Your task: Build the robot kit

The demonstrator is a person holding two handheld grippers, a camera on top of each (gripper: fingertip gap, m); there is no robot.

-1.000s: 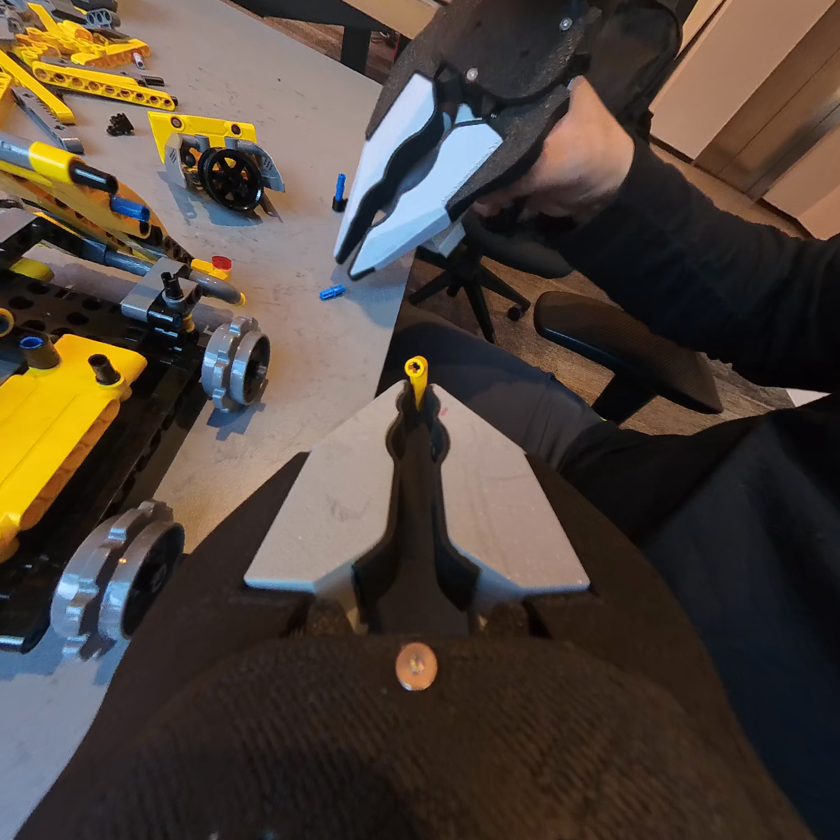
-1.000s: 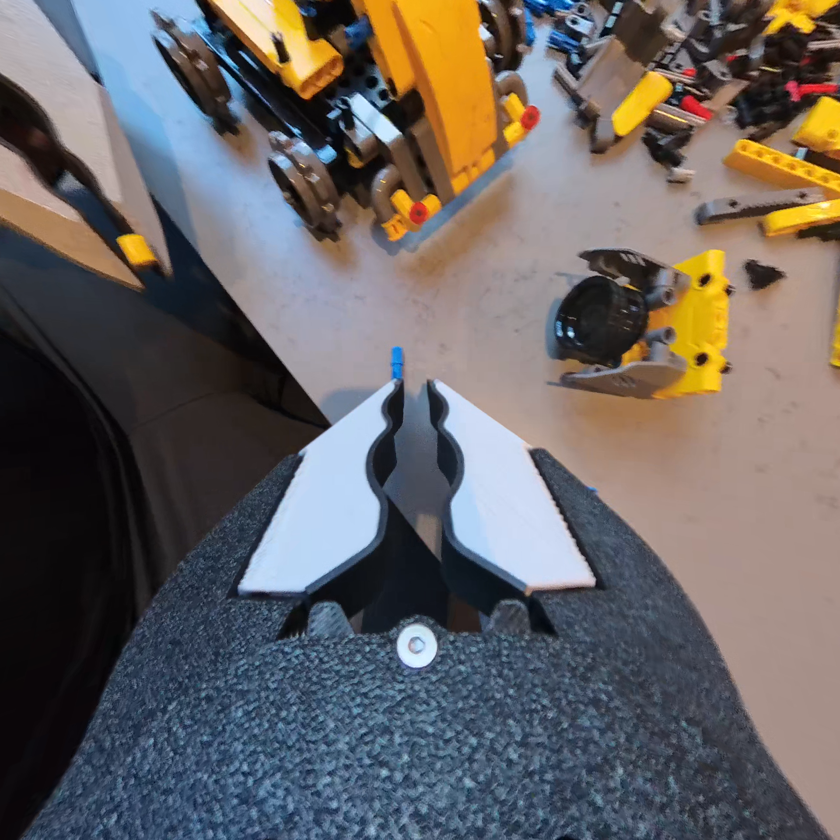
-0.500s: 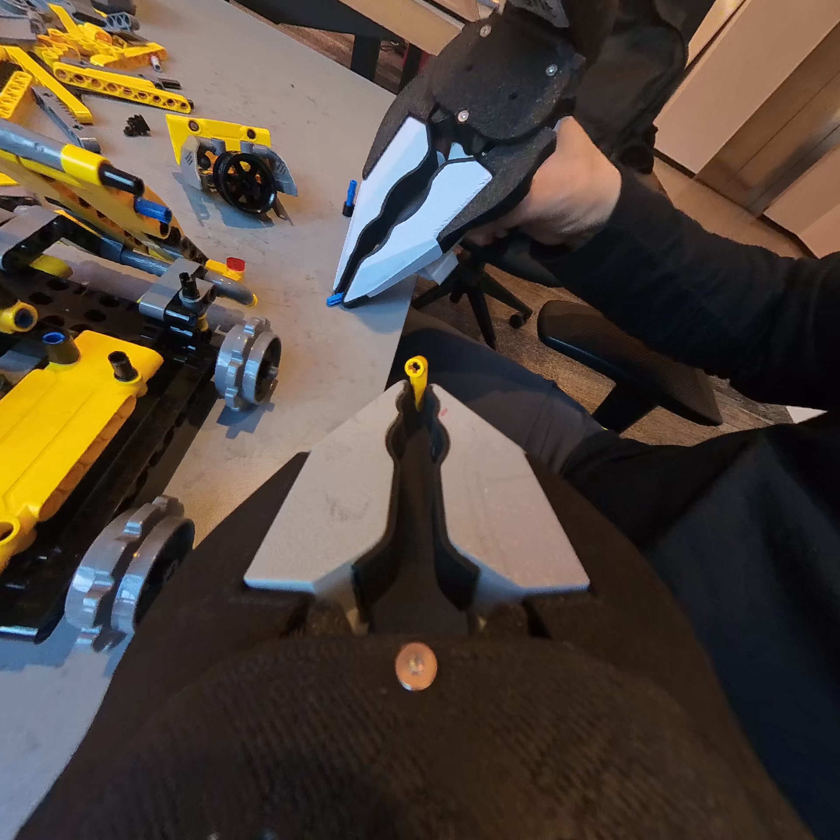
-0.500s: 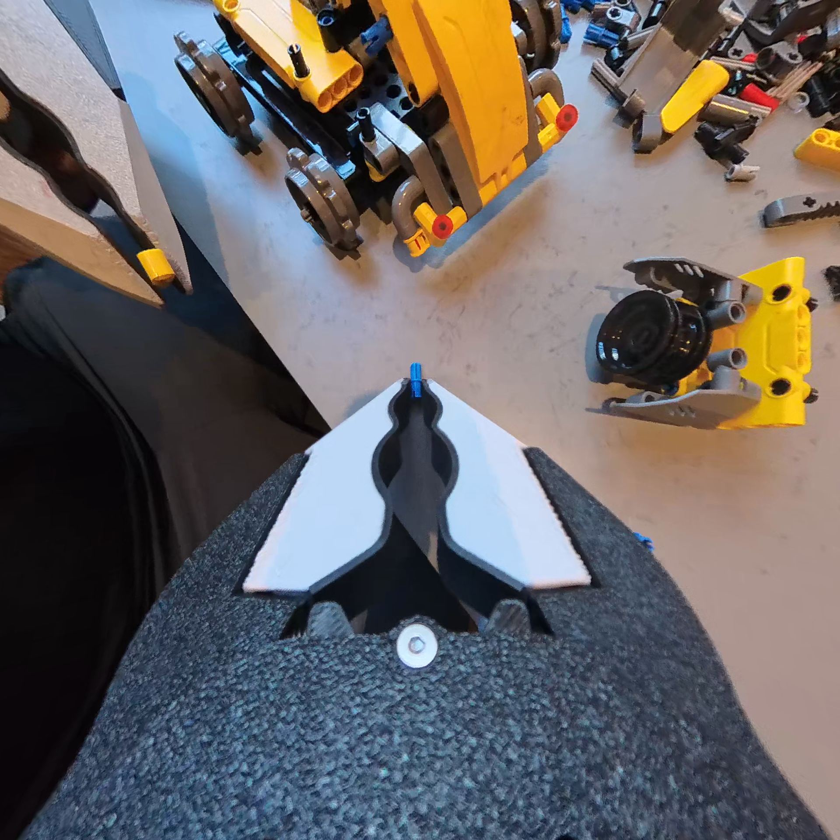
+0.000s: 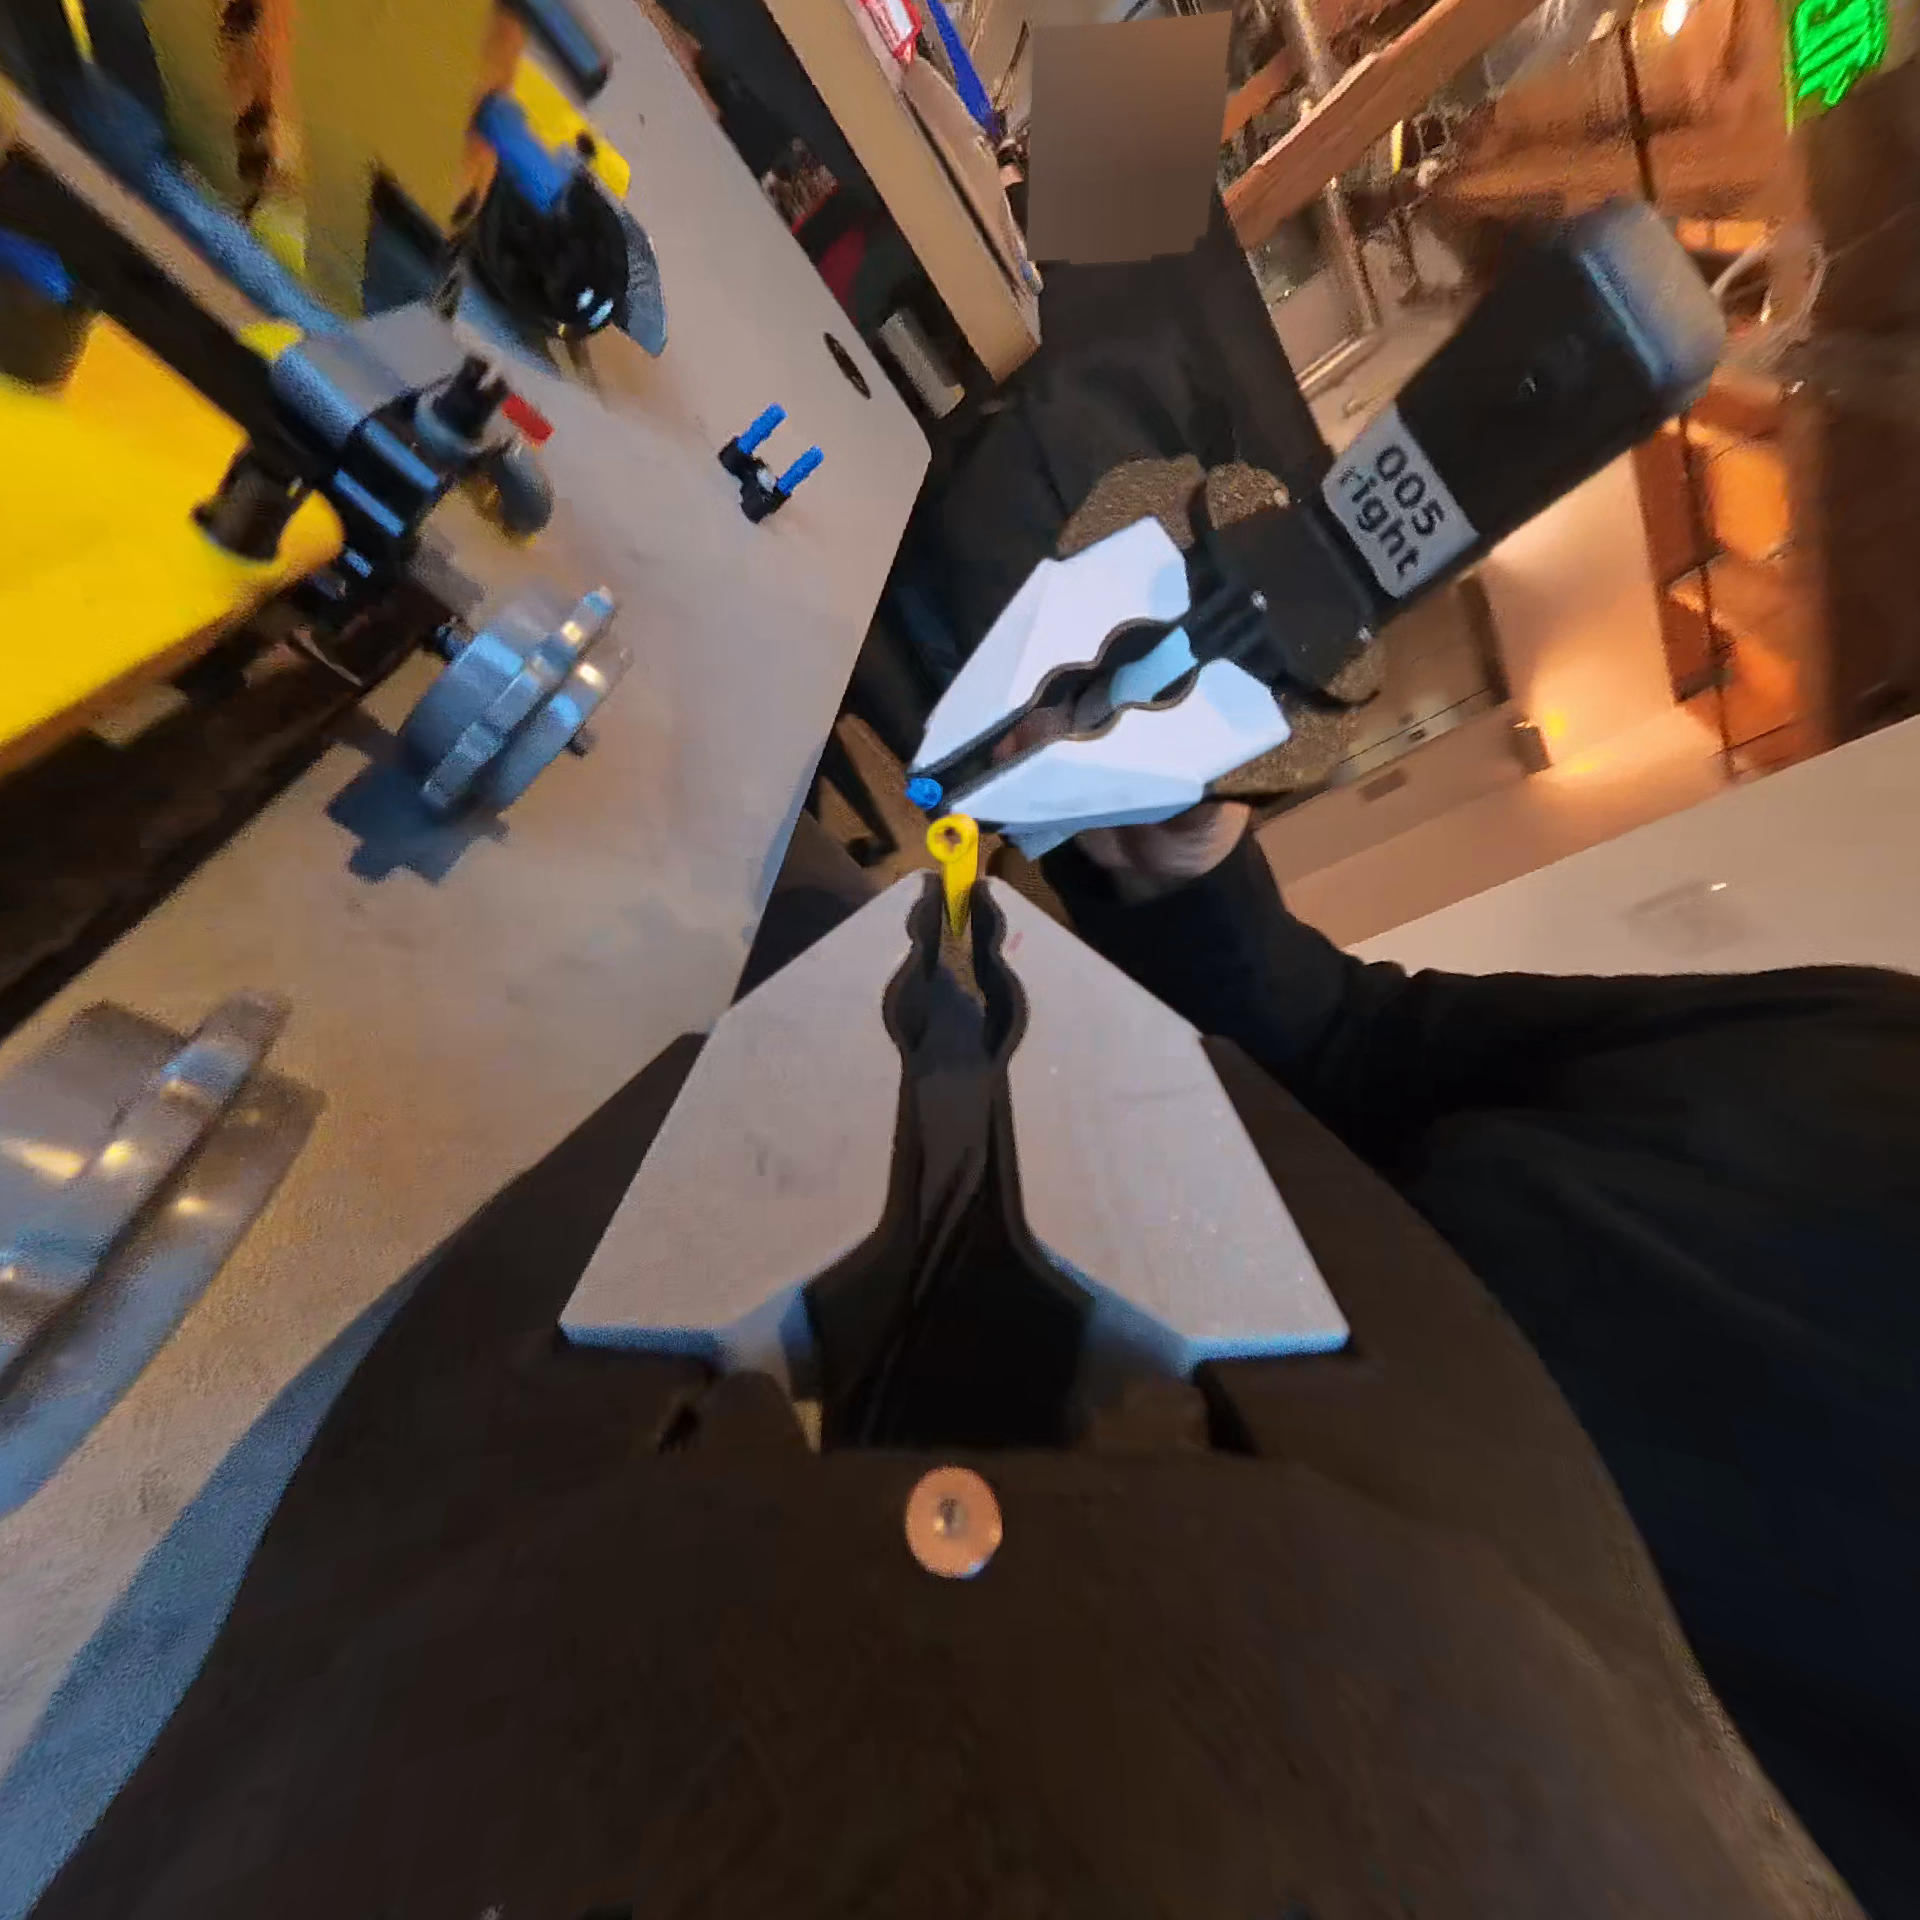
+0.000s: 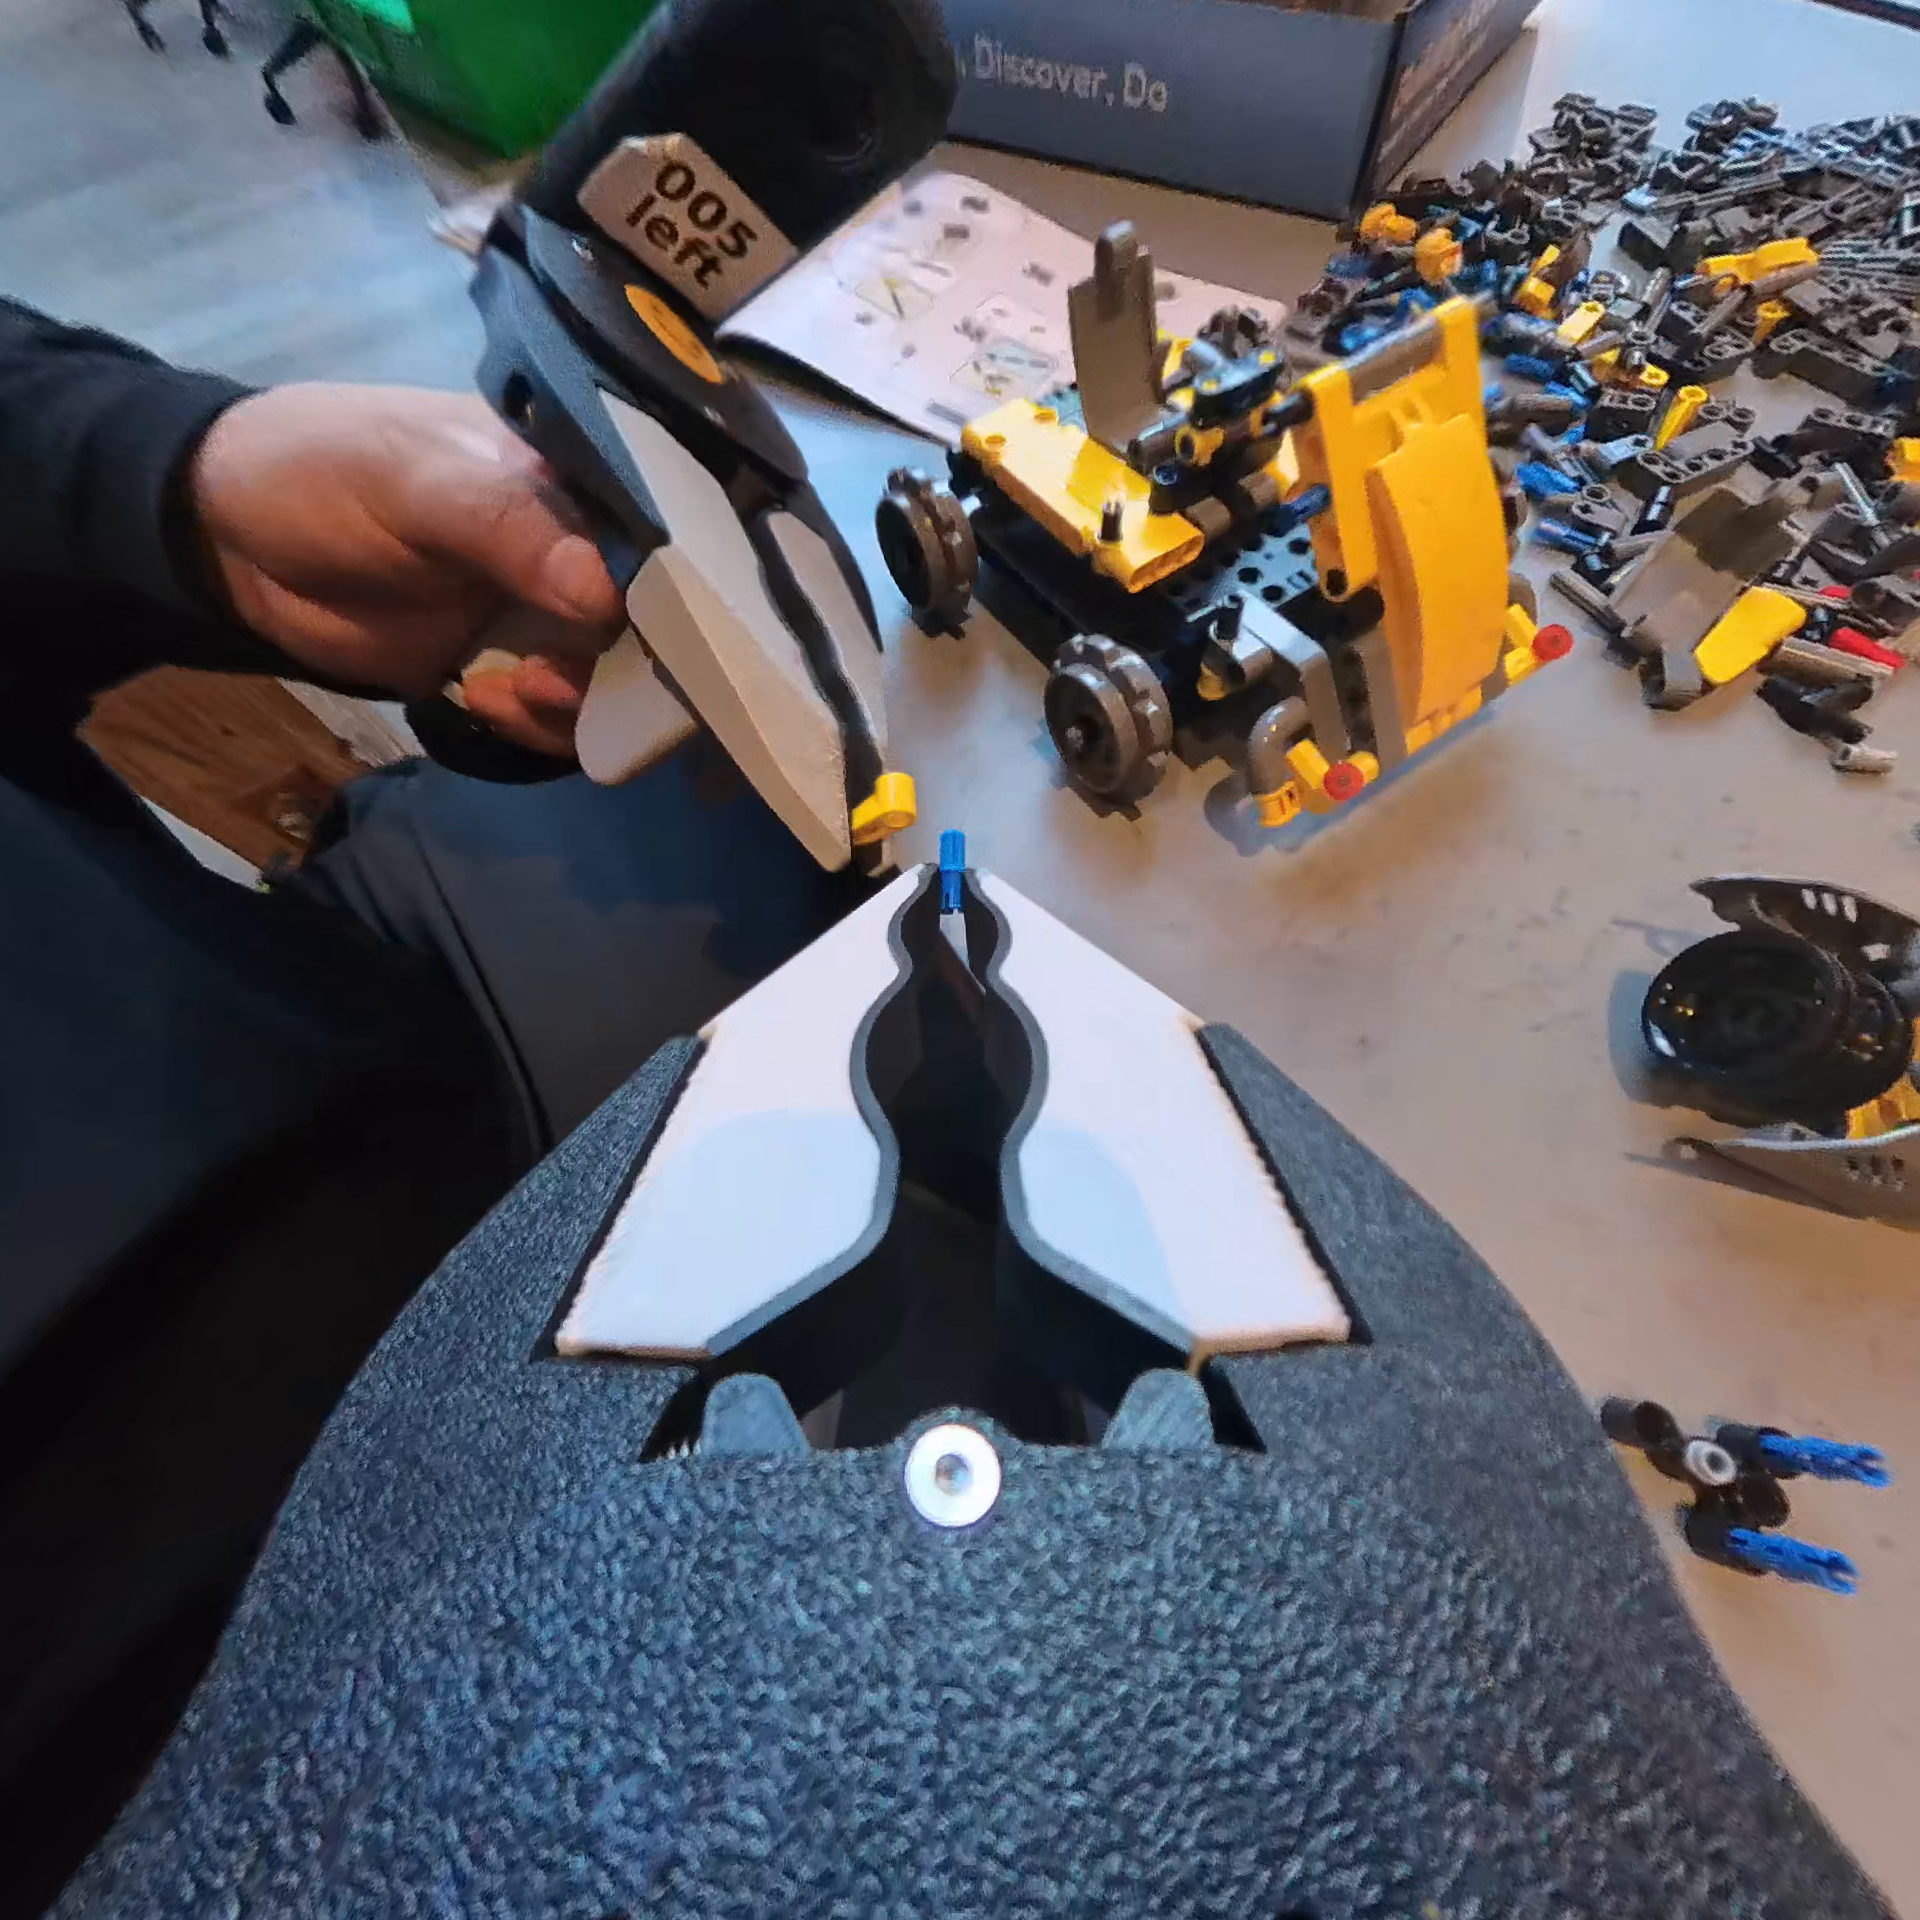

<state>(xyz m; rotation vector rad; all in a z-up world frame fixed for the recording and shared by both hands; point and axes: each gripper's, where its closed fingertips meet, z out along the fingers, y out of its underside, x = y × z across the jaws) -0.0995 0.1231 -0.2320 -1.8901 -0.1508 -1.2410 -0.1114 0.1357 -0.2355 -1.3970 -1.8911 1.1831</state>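
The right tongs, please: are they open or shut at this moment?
Shut: the right tongs pinch a small blue pin at their tips, clear of the table.

My left gripper had two pale grey wedge-shaped fingers lined with wavy black pads, set in a black body of fine rough grain with one silver screw at its middle. From the other side it carried a round orange sticker and a grey tag with black lettering. My right gripper was built alike: whitish fingers, speckled black shell, a bright screw in a washer, and its own grey tag. I wore black long sleeves on both arms.
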